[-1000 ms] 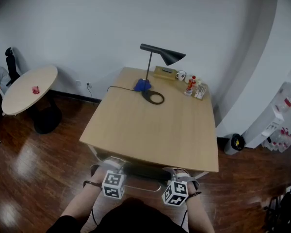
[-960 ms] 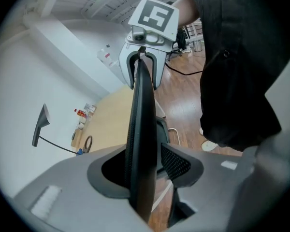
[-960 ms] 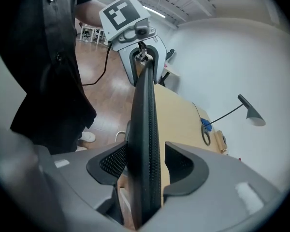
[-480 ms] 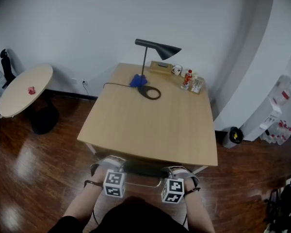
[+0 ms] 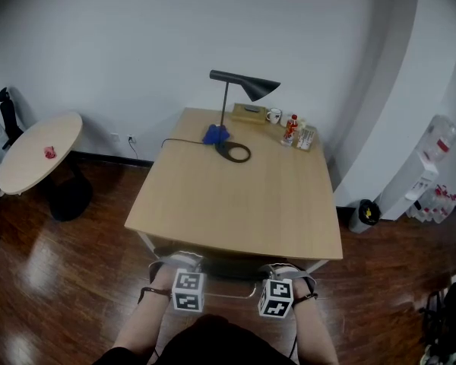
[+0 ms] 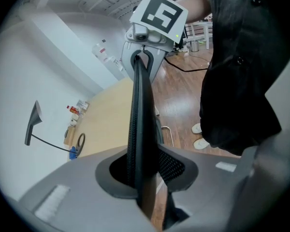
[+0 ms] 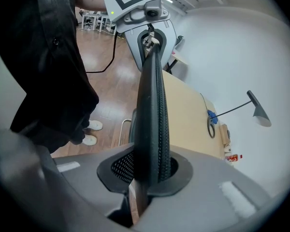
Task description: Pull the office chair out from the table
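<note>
Left gripper (image 6: 144, 178): jaws closing, top rim of the office chair (image 6: 139, 115) back runs straight through the gap. Pads look to be on the rim, so call it clamped. Right gripper (image 7: 152, 170): same, jaws closing on the same rim further along, black mesh edge seated in the jaw notch. Each gripper view shows the other gripper on the far end of the rim, marker cube on top.

Head view: both grippers sit side by side, pointing steeply down, forearms behind them. The chair is tucked in at the near edge of the table (image 5: 235, 204). Only a dark strip of the back shows between the grippers. The seat is probably under the tabletop, can't confirm from this angle.

Table far end: black lamp (image 5: 243, 86) with its ring base, a blue item just beside the base, a mug (image 5: 273, 115) and a red bottle (image 5: 291, 128) near the right corner. Round table (image 5: 42, 150) well apart at left. Dark bin (image 5: 362, 215) on the wood floor (image 5: 76, 265) near the right wall.
</note>
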Demonstrator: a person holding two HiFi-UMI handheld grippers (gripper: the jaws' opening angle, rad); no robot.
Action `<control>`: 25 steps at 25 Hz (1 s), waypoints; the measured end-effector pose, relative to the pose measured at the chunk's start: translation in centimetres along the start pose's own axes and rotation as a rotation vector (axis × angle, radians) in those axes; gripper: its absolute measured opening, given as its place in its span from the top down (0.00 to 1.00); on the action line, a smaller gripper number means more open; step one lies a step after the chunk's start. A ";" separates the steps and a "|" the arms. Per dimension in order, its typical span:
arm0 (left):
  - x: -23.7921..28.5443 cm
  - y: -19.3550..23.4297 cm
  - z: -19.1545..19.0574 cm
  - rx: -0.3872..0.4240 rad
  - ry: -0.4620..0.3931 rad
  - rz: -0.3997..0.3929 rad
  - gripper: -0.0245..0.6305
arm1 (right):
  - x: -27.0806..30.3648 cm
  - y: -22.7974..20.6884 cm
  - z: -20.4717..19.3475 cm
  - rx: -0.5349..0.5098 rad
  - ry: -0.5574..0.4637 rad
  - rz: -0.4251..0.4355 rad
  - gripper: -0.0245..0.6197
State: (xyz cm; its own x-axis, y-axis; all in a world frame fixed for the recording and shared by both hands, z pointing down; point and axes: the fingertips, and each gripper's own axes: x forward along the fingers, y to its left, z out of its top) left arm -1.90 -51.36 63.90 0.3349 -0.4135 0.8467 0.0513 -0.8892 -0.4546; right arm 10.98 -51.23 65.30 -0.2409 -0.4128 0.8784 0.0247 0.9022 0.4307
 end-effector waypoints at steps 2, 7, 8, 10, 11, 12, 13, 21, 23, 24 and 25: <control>-0.2 -0.5 0.1 0.002 -0.002 -0.005 0.80 | -0.1 0.6 0.0 0.010 0.003 0.012 0.87; -0.9 -1.4 0.2 0.001 -0.010 -0.037 0.81 | -0.6 1.5 0.4 0.034 0.006 0.037 0.86; -0.9 -1.5 0.3 0.001 -0.011 -0.047 0.81 | -0.8 1.7 0.3 0.043 0.009 0.042 0.86; -1.2 -2.0 0.5 0.007 -0.013 -0.069 0.81 | -1.2 2.3 0.4 0.063 0.014 0.053 0.85; -1.4 -2.3 0.5 0.011 -0.014 -0.077 0.81 | -1.4 2.7 0.6 0.070 0.016 0.056 0.85; -1.6 -2.6 0.5 0.014 -0.015 -0.081 0.81 | -1.5 3.0 0.7 0.075 0.018 0.056 0.85; -1.7 -2.8 0.5 0.017 -0.015 -0.081 0.81 | -1.6 3.2 0.7 0.078 0.019 0.053 0.85; -2.3 -4.7 0.9 0.038 -0.020 -0.087 0.81 | -2.3 5.3 0.8 0.099 0.031 0.040 0.85; -2.5 -5.3 1.0 0.033 -0.015 -0.089 0.81 | -2.5 5.9 0.9 0.096 0.028 0.046 0.85; -2.7 -5.7 1.0 0.030 -0.012 -0.092 0.81 | -2.7 6.2 1.0 0.096 0.028 0.051 0.85; -2.8 -6.0 1.1 0.027 -0.009 -0.094 0.81 | -2.8 6.6 1.0 0.095 0.028 0.056 0.85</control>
State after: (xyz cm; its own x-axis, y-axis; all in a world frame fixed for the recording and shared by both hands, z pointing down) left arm -2.14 -44.63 63.96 0.3361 -0.3267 0.8834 0.1083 -0.9183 -0.3808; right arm 10.83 -44.03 65.48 -0.2149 -0.3635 0.9065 -0.0547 0.9312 0.3604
